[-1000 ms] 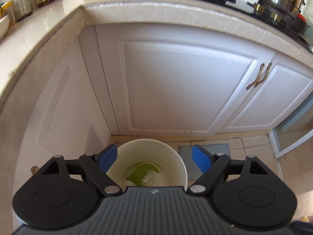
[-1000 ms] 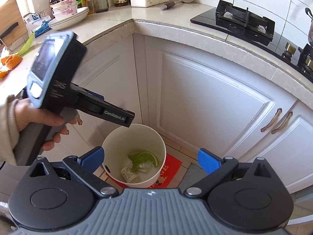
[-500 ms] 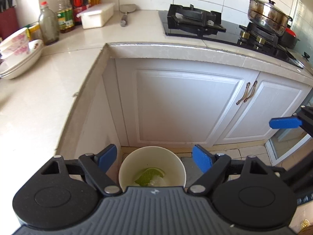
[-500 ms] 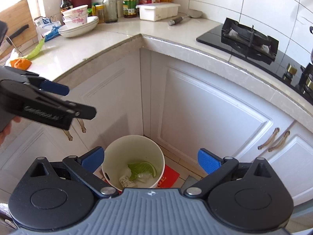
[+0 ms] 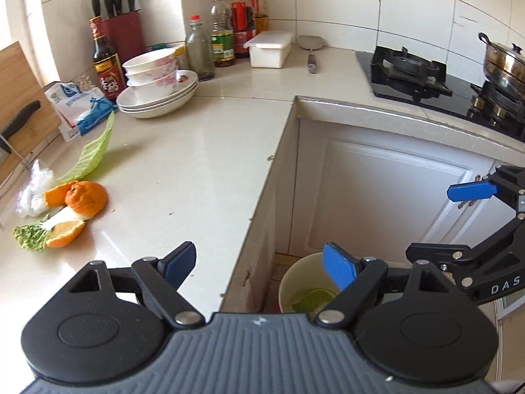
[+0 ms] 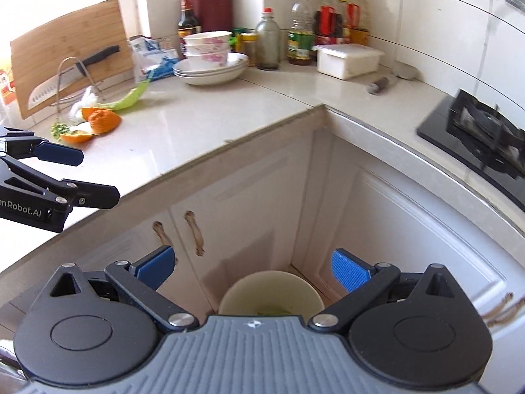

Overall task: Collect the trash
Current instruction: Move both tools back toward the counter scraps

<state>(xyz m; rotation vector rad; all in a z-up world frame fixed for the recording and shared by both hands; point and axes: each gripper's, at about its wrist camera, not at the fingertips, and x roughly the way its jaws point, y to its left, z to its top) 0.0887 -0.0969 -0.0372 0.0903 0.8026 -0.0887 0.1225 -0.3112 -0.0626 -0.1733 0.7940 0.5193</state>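
**Scraps wait on the counter, bin below**

The left tongs (image 5: 259,264) and right tongs (image 6: 252,267) both stand apart with nothing between the pads. The trash sits at the far left of the counter (image 5: 203,151): orange peel (image 5: 86,198), an orange wedge (image 5: 64,233), a green stalk (image 5: 32,236), a cabbage leaf (image 5: 92,152) and a crumpled white wrapper (image 5: 34,190), all touching or just beside one another. The bin (image 6: 272,290) stands on the floor in the cabinet corner, with green scraps already inside.

All of this looks light and soft. The peel is likely springy and slick on its inner side, so pinching across its domed rim should hold best. The leaf is limp; its thick rib looks like the firmest place. The wrapper should crush easily anywhere.
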